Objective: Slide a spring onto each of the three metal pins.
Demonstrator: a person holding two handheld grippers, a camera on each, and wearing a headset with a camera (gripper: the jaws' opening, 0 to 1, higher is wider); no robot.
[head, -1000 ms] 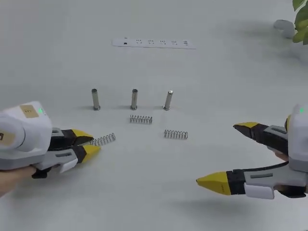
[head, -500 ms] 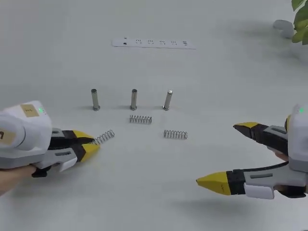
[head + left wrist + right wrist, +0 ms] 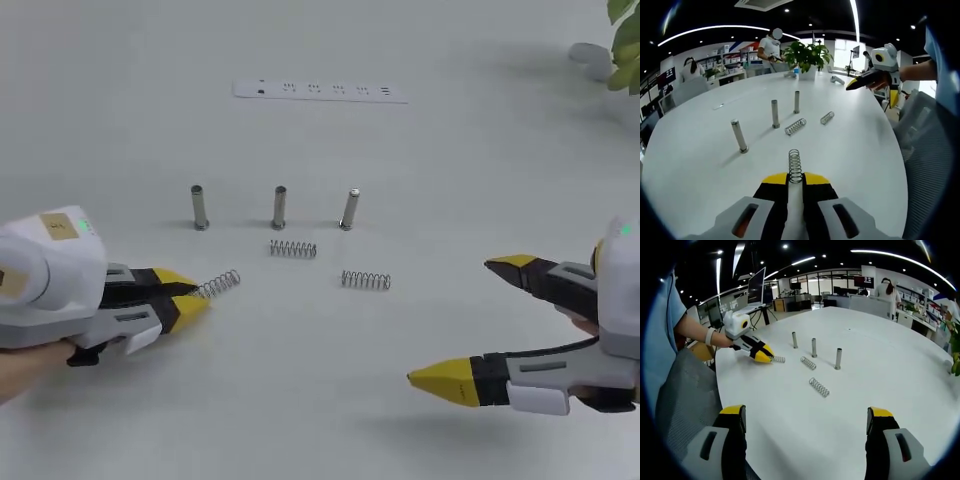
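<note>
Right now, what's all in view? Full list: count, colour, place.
pins: 3, silver, upright in a row mid-table
springs: 3, silver; two lie in front of the pins, one is gripped at near left
power strip: 1, white, flat beyond the pins
plant: 1, green, far right corner
table: 1, white, under everything
chair: 1, grey mesh, at the table edge
left gripper: 1, white and black with yellow tips, near left, shut on a spring
right gripper: 1, same colours, near right, open, holding nothing
</note>
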